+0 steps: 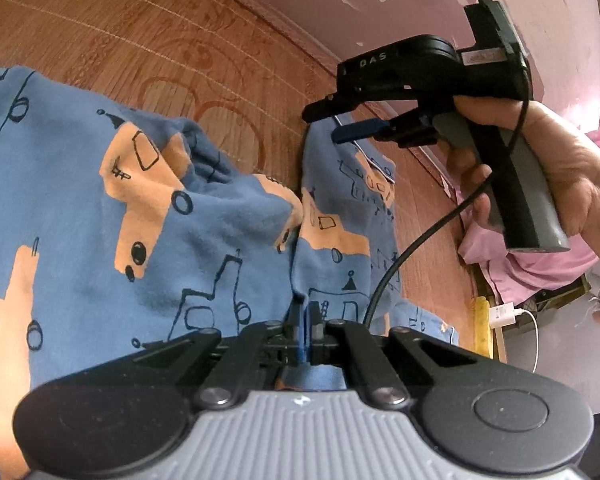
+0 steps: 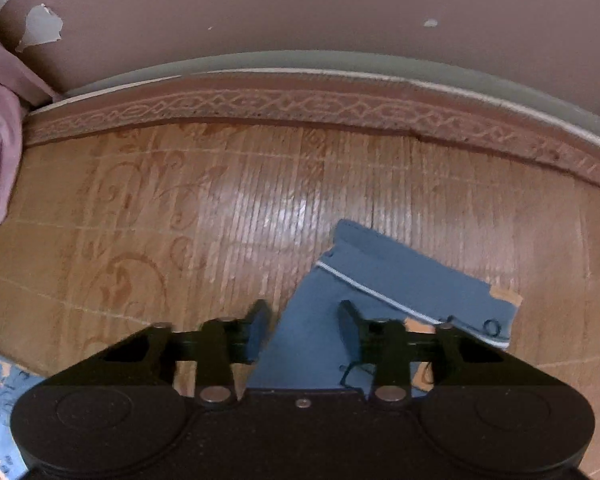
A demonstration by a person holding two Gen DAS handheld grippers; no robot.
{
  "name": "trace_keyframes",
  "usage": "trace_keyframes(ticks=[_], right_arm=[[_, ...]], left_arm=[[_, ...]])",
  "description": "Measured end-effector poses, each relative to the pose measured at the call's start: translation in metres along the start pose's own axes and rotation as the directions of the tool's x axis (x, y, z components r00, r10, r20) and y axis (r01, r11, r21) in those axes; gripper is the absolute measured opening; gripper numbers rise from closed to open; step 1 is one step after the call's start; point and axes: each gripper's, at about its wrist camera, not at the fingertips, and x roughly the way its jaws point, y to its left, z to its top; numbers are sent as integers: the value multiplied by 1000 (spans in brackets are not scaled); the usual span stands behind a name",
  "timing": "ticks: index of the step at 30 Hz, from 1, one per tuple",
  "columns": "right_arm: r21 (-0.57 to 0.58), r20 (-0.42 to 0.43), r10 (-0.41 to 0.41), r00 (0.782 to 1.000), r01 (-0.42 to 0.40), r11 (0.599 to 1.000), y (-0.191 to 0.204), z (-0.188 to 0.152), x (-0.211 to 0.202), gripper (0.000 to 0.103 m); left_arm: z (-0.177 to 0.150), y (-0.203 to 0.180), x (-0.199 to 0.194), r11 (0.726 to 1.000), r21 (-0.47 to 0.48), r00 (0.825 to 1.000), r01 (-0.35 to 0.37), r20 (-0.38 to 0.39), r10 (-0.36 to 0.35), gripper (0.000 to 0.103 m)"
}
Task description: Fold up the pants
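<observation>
Blue pants (image 1: pixel 220 232) with orange patches and black line drawings lie crumpled on a woven mat. At the bottom centre of the left wrist view, my left gripper (image 1: pixel 307 322) is shut on a fold of the pants, which runs back between its fingers. A hand holds my right gripper (image 1: pixel 325 123) at the far end of one leg, open, with one finger above the cloth edge. In the right wrist view the right gripper (image 2: pixel 304 330) stands open over the cuffed end of the pants (image 2: pixel 384 284), and blue cloth fills the gap between its fingers.
The brown bamboo mat (image 2: pixel 220 208) has a patterned border (image 2: pixel 300 104) against a pink wall. Pink bedding (image 1: pixel 540 264) is bunched at the mat's edge. A white charger (image 1: pixel 502 314) and its cable sit beyond the mat on the right.
</observation>
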Motion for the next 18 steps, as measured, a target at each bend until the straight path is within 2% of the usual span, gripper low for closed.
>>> trace_keyframes(ticks=[2,3,6,9,14,17,18], right_arm=[[-15,17,-40,999,40,999,3,-1,-1,6],[-5,24,-37,999,37,999,2,-3,-1,2],[45,46,0,999,-2,999,-12,-9,-7,0],[90,108,71,992,-81,993,-30,-19,-23,0],[113,246,199,949,-232,966,-69,-52,-67,0],[97,350,249,903,-300,949,-88,-74,-95,1],[88,394,261,881,-319,944,-95,-85,-107,1]], left_arm=[[0,-2,0,1000,10,1000,-5,2,5,0],[0,-2,0,1000,13,1000,-8,3,8,0],[0,-4,-2,999,27,1000,-17,8,17,0],[-2,-10,-5,997,71,999,-38,22,36,0],[-7,-24,-12,984,165,997,-68,51,60,0],[-11,-36,-15,967,236,995,-91,68,77,0],[-12,-40,-15,961,258,994,-95,73,79,0]])
